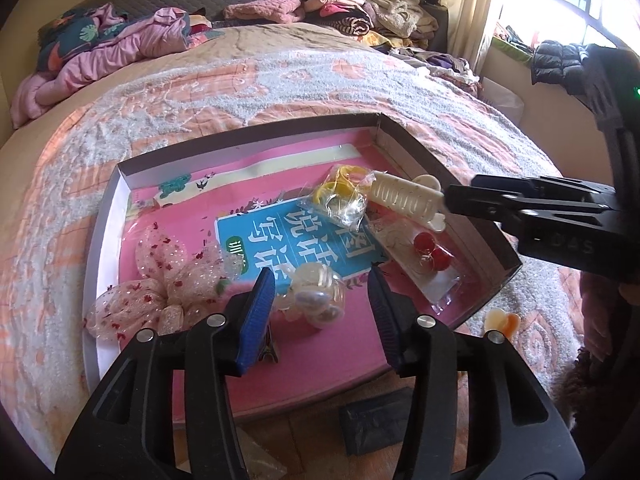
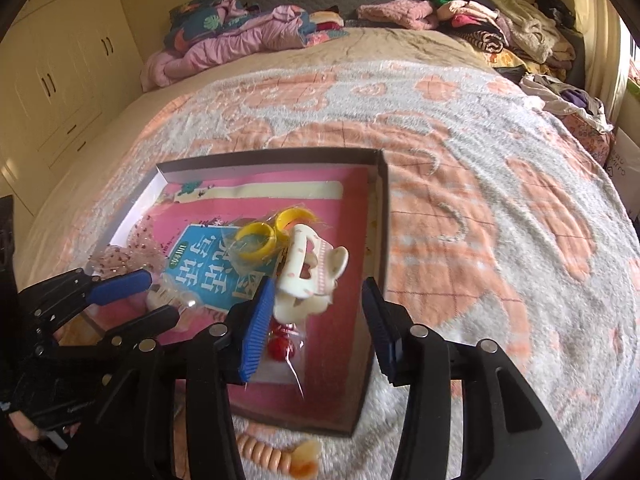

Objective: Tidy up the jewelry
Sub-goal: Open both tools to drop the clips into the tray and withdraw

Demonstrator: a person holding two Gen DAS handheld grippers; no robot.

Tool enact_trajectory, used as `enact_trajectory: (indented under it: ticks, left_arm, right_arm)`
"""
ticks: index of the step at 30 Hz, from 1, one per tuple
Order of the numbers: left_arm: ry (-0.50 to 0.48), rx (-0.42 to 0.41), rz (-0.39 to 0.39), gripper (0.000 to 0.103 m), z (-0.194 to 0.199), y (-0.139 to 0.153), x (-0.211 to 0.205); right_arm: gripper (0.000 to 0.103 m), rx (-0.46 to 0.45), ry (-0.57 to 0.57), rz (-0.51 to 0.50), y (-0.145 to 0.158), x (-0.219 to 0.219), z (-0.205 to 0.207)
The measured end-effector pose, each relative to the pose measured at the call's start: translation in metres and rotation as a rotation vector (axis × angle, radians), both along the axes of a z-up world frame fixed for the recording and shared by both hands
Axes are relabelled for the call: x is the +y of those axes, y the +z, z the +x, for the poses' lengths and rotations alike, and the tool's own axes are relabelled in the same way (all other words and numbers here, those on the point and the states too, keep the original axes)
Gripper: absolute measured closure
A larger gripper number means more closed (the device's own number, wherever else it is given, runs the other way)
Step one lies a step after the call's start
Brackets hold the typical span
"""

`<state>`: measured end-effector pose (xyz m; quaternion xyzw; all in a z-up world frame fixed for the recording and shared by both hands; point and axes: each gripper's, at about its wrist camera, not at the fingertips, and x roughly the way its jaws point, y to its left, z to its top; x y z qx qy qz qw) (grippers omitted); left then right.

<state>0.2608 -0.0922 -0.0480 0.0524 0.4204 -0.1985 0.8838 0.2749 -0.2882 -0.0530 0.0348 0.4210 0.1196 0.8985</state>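
A shallow box (image 1: 105, 216) (image 2: 383, 216) lined with a pink book lies on the bed. In it lie a sheer bow (image 1: 160, 280), a clear bag of pearly pieces (image 1: 320, 294), a bag of yellow rings (image 1: 340, 194) (image 2: 256, 242), and a bag with red beads (image 1: 430, 252) (image 2: 282, 346). My left gripper (image 1: 322, 312) (image 2: 156, 292) is open over the pearly bag. My right gripper (image 2: 320, 322) (image 1: 446, 200) is open, and a cream hair claw (image 2: 308, 276) (image 1: 404, 196) lies against its left finger, above the box's right side. It is not clamped.
An orange-and-cream clip (image 1: 502, 320) (image 2: 306, 458) and a peach spiral hair tie (image 2: 262, 452) lie on the blanket in front of the box. A dark block (image 1: 378, 420) lies near the box's front edge. Piles of clothes (image 2: 500, 28) cover the far end of the bed.
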Motion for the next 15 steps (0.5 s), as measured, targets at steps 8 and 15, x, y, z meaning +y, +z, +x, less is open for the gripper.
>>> enact_trajectory:
  ticks: [8, 15]
  left_arm:
    - [0.019, -0.015, -0.01, 0.053, -0.011, 0.016, 0.008]
    - [0.033, -0.038, -0.016, 0.045, -0.026, 0.032, 0.014]
  right_arm:
    - [0.045, -0.053, -0.021, 0.006, 0.021, -0.011, -0.029]
    - [0.033, -0.098, -0.032, 0.008, 0.039, -0.015, -0.051]
